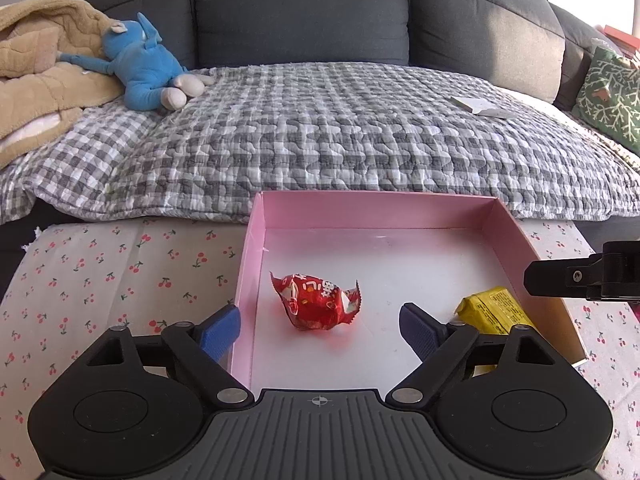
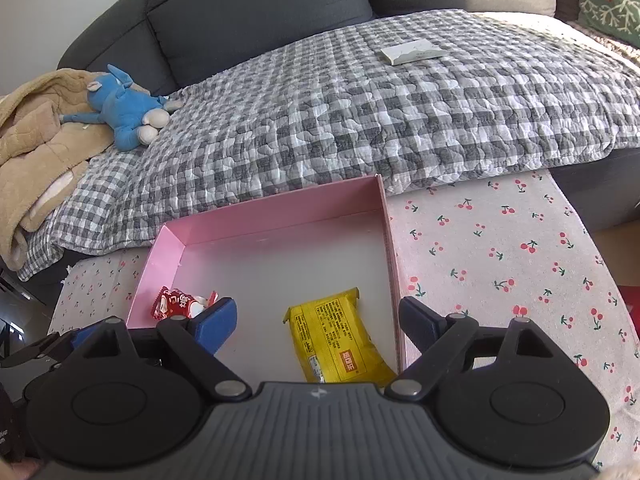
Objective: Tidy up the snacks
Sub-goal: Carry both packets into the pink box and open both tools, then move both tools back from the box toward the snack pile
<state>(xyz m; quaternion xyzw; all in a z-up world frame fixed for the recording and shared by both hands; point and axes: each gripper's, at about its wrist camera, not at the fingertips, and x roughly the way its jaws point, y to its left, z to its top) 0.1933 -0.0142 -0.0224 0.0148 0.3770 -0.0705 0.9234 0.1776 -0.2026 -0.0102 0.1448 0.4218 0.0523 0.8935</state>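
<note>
Two grippers tilt down over a pink box (image 1: 516,236). Left view: left gripper (image 1: 320,326) spread wide, empty, the red candy (image 1: 316,300) lying at 12 o'clock between its fingers. Right view: right gripper (image 2: 318,320) likewise agape, the yellow pack (image 2: 336,340) lying loose between, candy at 10 o'clock.

- Home living room: dark grey sofa (image 1: 300,12) under a checked quilt (image 1: 320,140).
- Blue plush toy (image 1: 140,68) and tan blanket (image 1: 36,68) left on the sofa.
- Cherry-print cloth (image 2: 500,248) covering the tabletop.
</note>
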